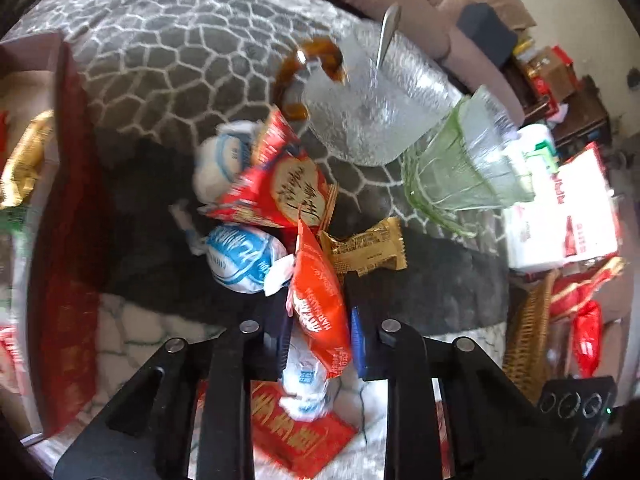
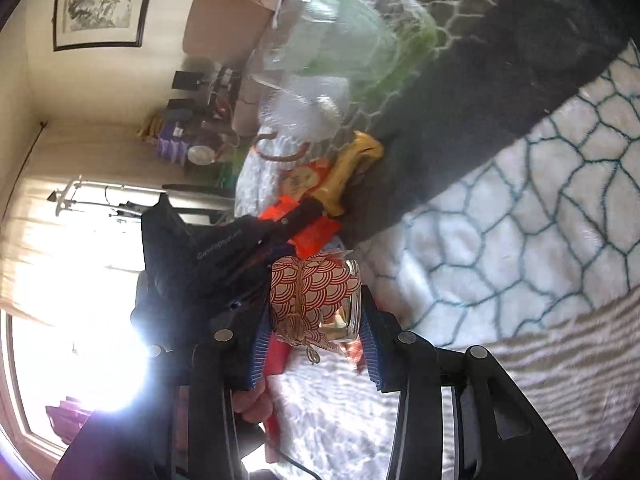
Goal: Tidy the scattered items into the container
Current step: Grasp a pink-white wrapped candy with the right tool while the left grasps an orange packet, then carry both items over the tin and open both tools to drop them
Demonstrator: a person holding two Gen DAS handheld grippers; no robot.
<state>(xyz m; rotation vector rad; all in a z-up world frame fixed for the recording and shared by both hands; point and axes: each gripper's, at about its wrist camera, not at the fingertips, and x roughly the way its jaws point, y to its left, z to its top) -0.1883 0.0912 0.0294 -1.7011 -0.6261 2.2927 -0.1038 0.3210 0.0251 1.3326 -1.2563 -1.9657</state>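
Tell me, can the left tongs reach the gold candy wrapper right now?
Probably not yet. The left tongs are already pinched on an orange snack packet, so they're full. The gold candy wrapper lies just beyond it with nothing on top, so it looks easy to reach afterwards.

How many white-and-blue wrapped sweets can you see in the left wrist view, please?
3: one behind the red packet, one left of the orange packet, one beneath it near the gripper. Others may be hidden.

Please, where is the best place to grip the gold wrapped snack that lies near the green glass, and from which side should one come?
Probably across the narrow middle of the gold wrapped snack, from above: it lies flat, its crimped ends are thin, and an orange packet crowds one side.
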